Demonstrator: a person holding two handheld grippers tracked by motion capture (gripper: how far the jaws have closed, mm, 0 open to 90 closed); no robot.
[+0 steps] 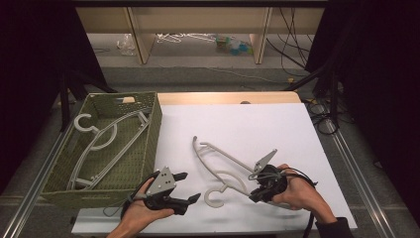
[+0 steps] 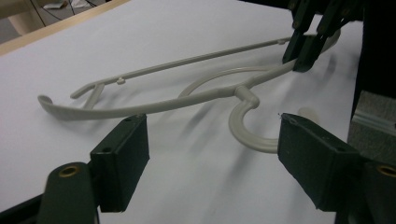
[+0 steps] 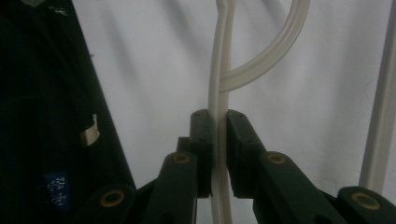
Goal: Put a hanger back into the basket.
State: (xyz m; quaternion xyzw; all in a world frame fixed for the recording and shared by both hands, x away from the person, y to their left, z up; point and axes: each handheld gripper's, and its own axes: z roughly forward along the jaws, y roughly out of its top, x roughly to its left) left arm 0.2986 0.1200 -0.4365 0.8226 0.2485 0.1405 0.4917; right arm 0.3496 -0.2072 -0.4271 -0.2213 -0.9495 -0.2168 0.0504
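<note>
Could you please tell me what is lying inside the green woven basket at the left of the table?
One pale plastic hanger lies inside the basket, hook toward the back. The near wall hides the floor right behind it.

Two hangers: one on the table [image 1: 218,166], one in the single basket [image 1: 101,144], plus two tools

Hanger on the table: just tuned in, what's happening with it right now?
A person works with a gripper in each hand. The right gripper is shut on one arm of the pale hanger, which lies on the white table. The left gripper is open with nothing between its jaws, pointed at the hanger's hook. Another hanger already lies in the green basket at the left.
</note>
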